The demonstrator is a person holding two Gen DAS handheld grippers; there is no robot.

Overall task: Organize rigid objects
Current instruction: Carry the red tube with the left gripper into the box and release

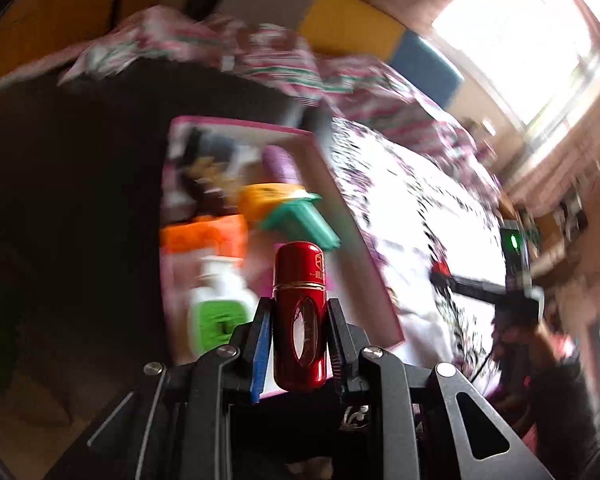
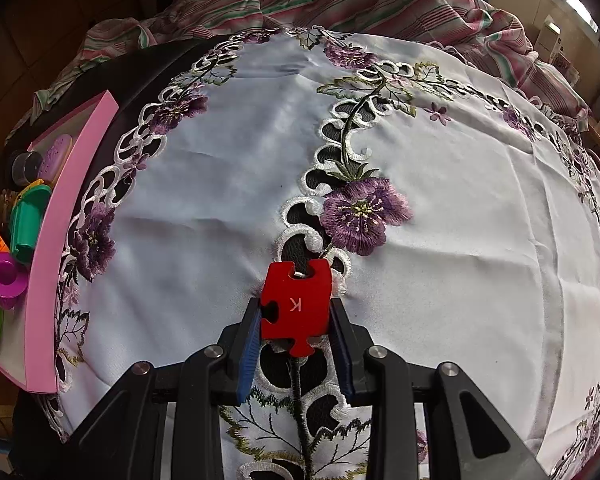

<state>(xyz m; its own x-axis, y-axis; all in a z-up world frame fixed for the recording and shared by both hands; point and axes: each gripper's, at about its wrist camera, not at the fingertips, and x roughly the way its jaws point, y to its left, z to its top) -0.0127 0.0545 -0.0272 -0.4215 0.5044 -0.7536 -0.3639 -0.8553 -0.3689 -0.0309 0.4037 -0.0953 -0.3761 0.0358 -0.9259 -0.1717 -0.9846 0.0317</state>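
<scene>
The left gripper [image 1: 298,332] clenched a red bottle [image 1: 299,316] above the pink tray [image 1: 364,236]; the right gripper [image 2: 296,336] grasped a red puzzle piece [image 2: 296,306] over the embroidered tablecloth [image 2: 460,184].

The left gripper [image 1: 299,332] clamped a red bottle [image 1: 300,316] upright between its fingers. Beyond the bottle lay a blurred pink tray [image 1: 360,240] holding a teal piece [image 1: 304,220] and a green-labelled white bottle [image 1: 220,304].
</scene>
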